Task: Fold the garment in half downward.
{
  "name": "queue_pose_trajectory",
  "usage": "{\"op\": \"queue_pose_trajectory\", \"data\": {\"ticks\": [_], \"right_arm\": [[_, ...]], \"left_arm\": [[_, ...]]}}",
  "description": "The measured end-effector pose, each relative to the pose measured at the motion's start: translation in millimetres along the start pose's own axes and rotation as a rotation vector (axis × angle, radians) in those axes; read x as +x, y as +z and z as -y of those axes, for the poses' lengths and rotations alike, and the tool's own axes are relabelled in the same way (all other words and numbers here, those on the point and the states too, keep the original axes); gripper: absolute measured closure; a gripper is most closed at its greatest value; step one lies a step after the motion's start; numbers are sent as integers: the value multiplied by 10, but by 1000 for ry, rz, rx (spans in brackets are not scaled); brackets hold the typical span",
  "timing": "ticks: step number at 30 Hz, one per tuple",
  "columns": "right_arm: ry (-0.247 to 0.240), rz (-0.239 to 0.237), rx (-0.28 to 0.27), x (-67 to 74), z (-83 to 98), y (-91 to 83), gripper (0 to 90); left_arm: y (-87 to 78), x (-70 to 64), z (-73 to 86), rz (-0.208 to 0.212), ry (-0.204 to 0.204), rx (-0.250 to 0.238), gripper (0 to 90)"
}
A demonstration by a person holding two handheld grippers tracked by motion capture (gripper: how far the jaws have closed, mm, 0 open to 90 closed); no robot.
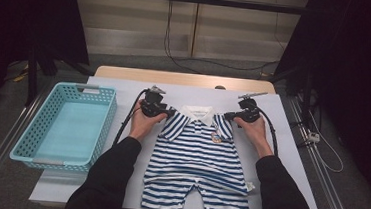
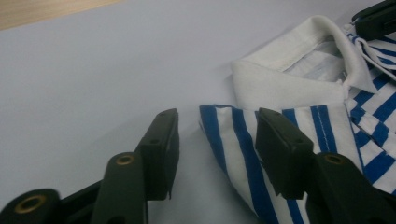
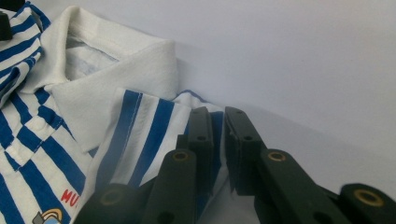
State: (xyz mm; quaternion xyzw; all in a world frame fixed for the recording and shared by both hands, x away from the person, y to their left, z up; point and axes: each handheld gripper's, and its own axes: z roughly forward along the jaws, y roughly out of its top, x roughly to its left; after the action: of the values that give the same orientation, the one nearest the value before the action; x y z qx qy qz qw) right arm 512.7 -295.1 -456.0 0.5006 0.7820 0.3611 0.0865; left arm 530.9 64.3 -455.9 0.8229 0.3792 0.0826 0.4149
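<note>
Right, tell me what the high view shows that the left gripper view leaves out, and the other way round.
High view alone: the blue basket, both forearms, the romper's legs, and the right gripper on the far sleeve. Left gripper view alone: a close look at the left gripper, its jaws standing apart astride the striped sleeve edge, not pressing it. Shared: the striped romper, its white collar and the pale table cover.
</note>
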Motion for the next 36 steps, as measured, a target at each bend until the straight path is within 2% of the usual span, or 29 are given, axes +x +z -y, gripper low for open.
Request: {"op": "queue_pose_trajectory", "data": {"ticks": [1,2,3,5,6,8,10,12,15,16,18,19,21,22,24,25,26,28,30,31,33,34,36], "right_arm": [[9,-8,6,6,1,-3,848],[-2,-13,2,0,0,-1,856],[1,-14,2,1,2,1,862],[0,-14,2,4,2,2,866],[0,-12,2,4,2,2,868],[2,-16,2,2,2,3,868],[1,-15,2,4,2,2,868],[4,-10,3,10,1,3,869],[6,-11,-8,5,5,9,872],[9,-16,-3,5,5,3,875],[17,-15,-11,2,12,6,880],[22,-12,-14,1,15,6,881],[23,-16,-15,-2,17,4,883],[22,-10,-16,3,16,5,884],[20,-10,-16,3,13,4,884],[24,-14,-18,-1,13,2,884],[22,-14,-22,-4,13,3,884],[25,-13,-28,-3,16,2,884],[28,-12,-40,-2,12,-4,885],[26,-17,-43,-4,6,-14,885],[27,-13,-65,-5,-3,-28,885],[27,-12,-69,-3,-8,-37,885],[24,-14,-81,-5,-17,-57,885]], "left_arm": [[-2,2,-1,-2,10,13,566],[8,13,5,-9,19,18,579],[20,15,17,-5,4,21,600],[41,17,33,9,3,31,647],[37,30,29,9,27,36,652],[58,23,43,10,-2,12,670],[43,49,42,19,15,28,694],[51,51,46,15,-4,16,722],[58,31,37,5,31,20,744],[65,20,39,20,32,23,766],[67,6,31,9,15,27,782],[67,19,25,23,20,30,804],[65,25,26,24,15,28,849],[55,34,28,34,16,41,858],[60,37,31,22,3,16,863],[49,46,25,26,17,21,864],[52,38,25,20,0,10,864],[24,48,8,18,9,-6,865],[-1,41,-8,5,0,-17,865],[-19,57,-16,10,20,-14,865],[-35,80,-19,3,27,-27,865],[-32,76,-19,4,2,-36,865],[-49,90,-26,1,18,-31,865]]}}
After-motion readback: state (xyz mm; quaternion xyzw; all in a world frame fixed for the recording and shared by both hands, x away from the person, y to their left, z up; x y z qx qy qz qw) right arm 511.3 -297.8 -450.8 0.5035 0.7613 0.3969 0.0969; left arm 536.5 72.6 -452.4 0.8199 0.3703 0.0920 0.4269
